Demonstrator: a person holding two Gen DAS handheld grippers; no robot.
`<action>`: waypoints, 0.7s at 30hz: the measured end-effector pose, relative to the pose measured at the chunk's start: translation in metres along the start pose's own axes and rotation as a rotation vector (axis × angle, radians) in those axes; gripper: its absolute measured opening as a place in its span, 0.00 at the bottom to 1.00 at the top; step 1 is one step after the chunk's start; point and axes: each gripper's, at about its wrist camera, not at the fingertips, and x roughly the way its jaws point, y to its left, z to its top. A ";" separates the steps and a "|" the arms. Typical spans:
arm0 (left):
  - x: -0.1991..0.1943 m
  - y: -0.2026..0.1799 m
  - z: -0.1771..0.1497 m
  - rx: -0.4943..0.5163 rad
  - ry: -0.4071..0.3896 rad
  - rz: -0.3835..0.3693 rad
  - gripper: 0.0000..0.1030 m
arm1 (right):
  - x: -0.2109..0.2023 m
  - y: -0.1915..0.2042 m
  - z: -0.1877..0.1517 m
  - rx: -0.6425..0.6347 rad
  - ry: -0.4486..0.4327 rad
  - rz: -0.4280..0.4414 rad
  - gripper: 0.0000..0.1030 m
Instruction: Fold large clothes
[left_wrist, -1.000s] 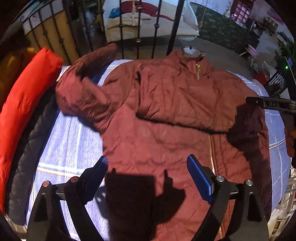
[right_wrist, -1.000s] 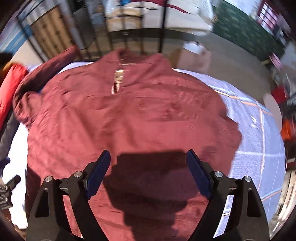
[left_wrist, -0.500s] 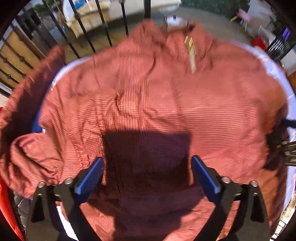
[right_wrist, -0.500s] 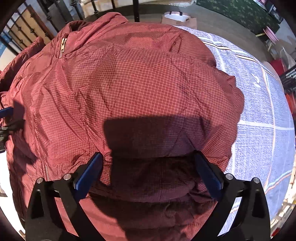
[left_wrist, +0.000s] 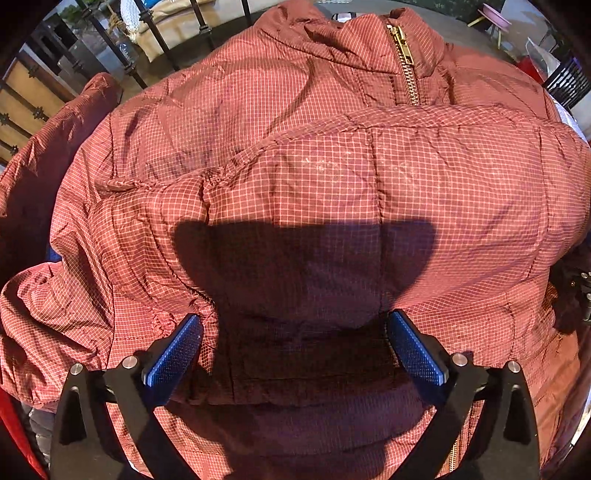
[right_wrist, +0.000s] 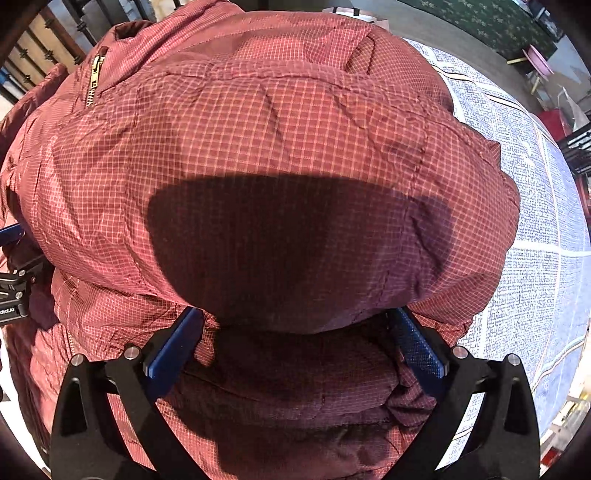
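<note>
A maroon ripstop puffer jacket (left_wrist: 295, 166) with a gold zipper (left_wrist: 404, 70) lies spread on a bed, front up, one sleeve folded across the chest. It fills the right wrist view (right_wrist: 280, 147) too. My left gripper (left_wrist: 295, 343) is open, its blue pads (left_wrist: 173, 350) pressed down against the padded fabric at the jacket's left half. My right gripper (right_wrist: 295, 339) is open, its blue pads (right_wrist: 419, 347) against a bulging fold at the right half. Neither grips any cloth.
A blue-and-white patterned bedsheet (right_wrist: 535, 240) shows right of the jacket. A black iron bed frame (left_wrist: 159, 33) stands behind the collar. A red garment (left_wrist: 18, 435) lies at the left edge. The other gripper shows at each view's edge (right_wrist: 14, 291).
Both grippers have come down from high above the jacket until they touch it. The jacket now fills both views. Both stayed open.
</note>
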 end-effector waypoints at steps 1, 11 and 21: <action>0.001 0.003 -0.001 0.001 -0.001 -0.005 0.96 | 0.001 0.002 0.001 0.000 -0.001 -0.003 0.96; -0.008 0.003 -0.014 0.013 -0.008 0.001 0.95 | -0.006 0.018 -0.024 0.008 -0.032 -0.012 0.96; -0.093 0.014 -0.065 -0.031 -0.169 0.028 0.94 | -0.079 0.021 -0.084 0.148 -0.124 0.180 0.95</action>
